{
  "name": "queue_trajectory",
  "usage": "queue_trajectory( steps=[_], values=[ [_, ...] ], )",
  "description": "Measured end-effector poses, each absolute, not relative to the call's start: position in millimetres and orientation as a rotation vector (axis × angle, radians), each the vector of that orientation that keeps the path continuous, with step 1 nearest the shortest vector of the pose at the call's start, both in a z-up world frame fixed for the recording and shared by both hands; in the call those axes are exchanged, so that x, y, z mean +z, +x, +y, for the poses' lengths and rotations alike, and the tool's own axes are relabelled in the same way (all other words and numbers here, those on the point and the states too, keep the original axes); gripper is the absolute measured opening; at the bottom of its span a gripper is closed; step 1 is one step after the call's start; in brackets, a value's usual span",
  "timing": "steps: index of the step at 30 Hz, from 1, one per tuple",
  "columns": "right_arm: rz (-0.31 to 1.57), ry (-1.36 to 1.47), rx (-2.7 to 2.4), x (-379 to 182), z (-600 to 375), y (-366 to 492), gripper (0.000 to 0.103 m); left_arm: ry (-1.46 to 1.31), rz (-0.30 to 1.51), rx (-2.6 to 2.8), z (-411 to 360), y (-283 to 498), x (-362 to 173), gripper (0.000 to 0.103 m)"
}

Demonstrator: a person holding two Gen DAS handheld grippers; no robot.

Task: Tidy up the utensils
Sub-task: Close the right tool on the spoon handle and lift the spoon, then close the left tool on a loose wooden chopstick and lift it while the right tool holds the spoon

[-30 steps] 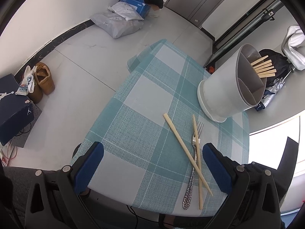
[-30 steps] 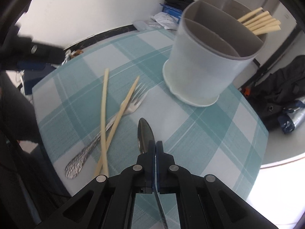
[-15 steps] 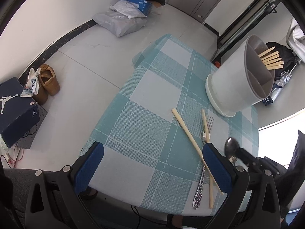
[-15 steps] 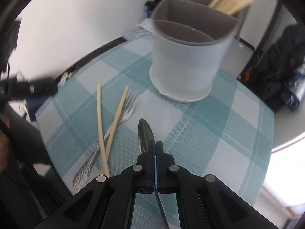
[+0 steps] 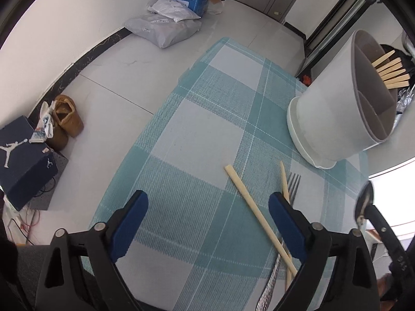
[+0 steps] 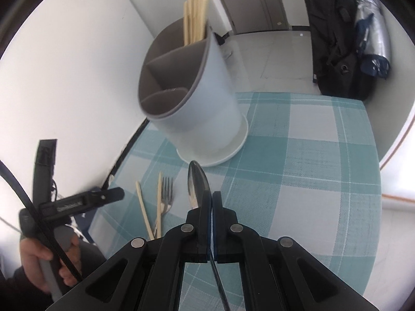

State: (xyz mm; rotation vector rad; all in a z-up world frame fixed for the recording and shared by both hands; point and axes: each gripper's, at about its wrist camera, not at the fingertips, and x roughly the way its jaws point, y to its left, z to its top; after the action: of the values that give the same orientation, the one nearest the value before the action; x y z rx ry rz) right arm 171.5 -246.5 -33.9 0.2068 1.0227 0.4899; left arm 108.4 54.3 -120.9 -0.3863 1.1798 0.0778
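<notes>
2 loose chopsticks point(image 5: 255, 210) and 1 fork point(image 5: 292, 185) are lying on the checked tablecloth point(image 5: 197, 134) while you are carrying the spoon point(image 6: 197, 184) toward the white utensil holder point(image 6: 205, 111).

Your right gripper point(image 6: 210, 202) is clamping the spoon with its jaws pressed nearly together on the thin handle, just behind the bowl, which is pointing at the holder's base. Judging by its sheen, the spoon is polished metal: stiff, fairly light, and probably slick against the pads. With the long handle trailing back under the gripper, it may be inclined to pivot in the grip as you are tilting it over the rim.

Your left gripper point(image 5: 207, 220) is hovering over the cloth with its jaws closing from a wide spread. Nothing is between them yet except bare cloth and the near end of 1 chopstick; the right-hand blue pad is sitting just beside the crossed sticks.

The chopsticks are looking like pale wood or bamboo: slender, square at the thick end, very light, rigid but likely to roll or skid. They are crossing over the fork's patterned handle, so taking 1 near its middle, clear of the crossing, seems safest. The fork is flat metal and is lying low on the woven cloth, which will make it harder to pinch.

The holder is smooth plastic with a grey lining, 3 compartments and a flared base; 1 compartment is already holding 5 or so chopsticks point(image 6: 195, 18), and the other 2 are looking empty.
</notes>
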Motion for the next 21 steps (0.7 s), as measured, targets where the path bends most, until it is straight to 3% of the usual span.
queue_trajectory(
  steps=[3, 6, 16, 21],
  values=[
    [0.998, 0.273, 0.494, -29.8, -257.8, 175.2, 0.0, -0.391, 1.195, 0.092, 53.8, 112.7, -124.9, 0.085],
    [0.97, 0.303, 0.498, -22.7, -264.0, 176.2, 0.0, -0.372, 1.213, 0.103, 47.8, 120.0, -125.8, 0.074],
    [0.899, 0.344, 0.489, -9.7, -270.6, 176.6, 0.0, -0.24, 1.272, 0.19, 18.6, 134.4, -125.8, 0.023],
    [0.889, 0.376, 0.487, -6.7, -273.6, 177.5, 0.0, -0.219, 1.285, 0.235, 10.6, 138.6, -126.4, 0.007]
  ],
)
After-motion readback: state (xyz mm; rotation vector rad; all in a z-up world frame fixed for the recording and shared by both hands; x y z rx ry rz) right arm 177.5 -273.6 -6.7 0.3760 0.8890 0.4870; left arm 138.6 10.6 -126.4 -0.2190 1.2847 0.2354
